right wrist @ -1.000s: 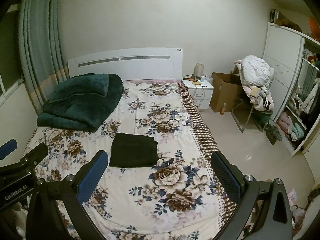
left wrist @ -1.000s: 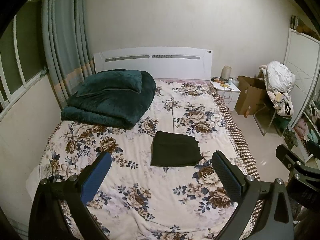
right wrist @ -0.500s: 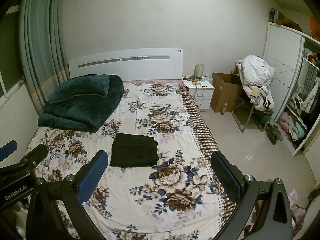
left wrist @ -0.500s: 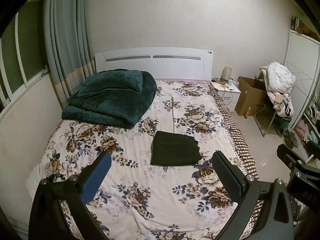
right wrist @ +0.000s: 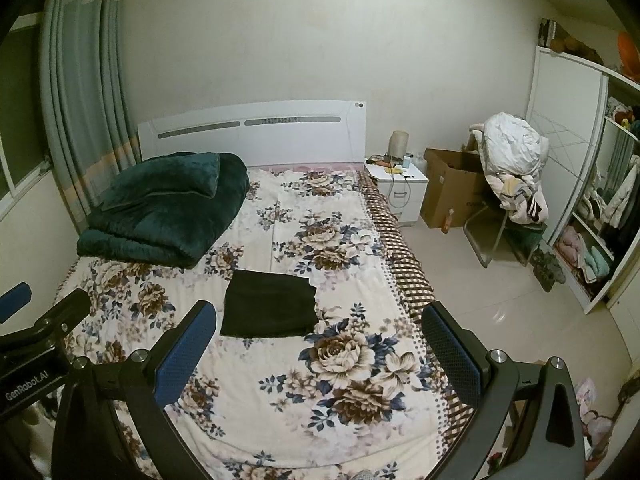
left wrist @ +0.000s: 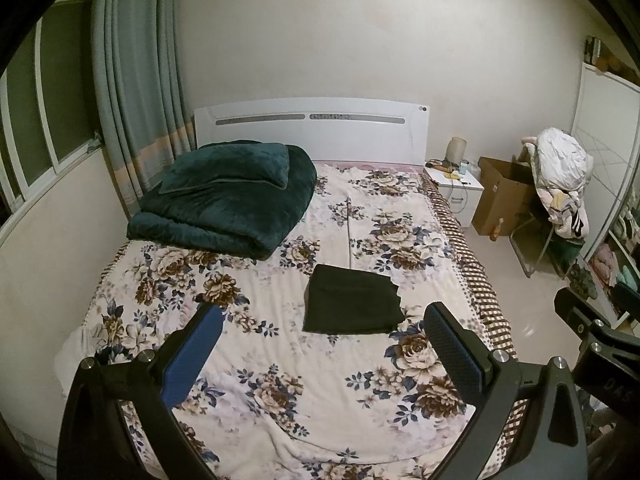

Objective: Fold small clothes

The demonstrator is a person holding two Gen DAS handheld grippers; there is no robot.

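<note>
A small black garment (left wrist: 353, 305) lies folded in a flat rectangle on the floral bed sheet (left wrist: 280, 360), near the middle of the bed; it also shows in the right wrist view (right wrist: 269, 305). My left gripper (left wrist: 320, 328) is open and empty, held above the foot of the bed, well short of the garment. My right gripper (right wrist: 318, 326) is open and empty too, to the right of the left one, above the bed's right front part. Each gripper's body shows at the edge of the other's view.
A folded dark green blanket (left wrist: 228, 196) lies at the bed's far left by the white headboard (left wrist: 312, 128). To the right stand a white nightstand (right wrist: 400, 188), a cardboard box (right wrist: 452, 192), a chair piled with clothes (right wrist: 512, 168) and an open wardrobe (right wrist: 592, 208). Curtains (left wrist: 136, 80) hang left.
Both views have shifted very slightly; the garment and both open grippers stay as they were.
</note>
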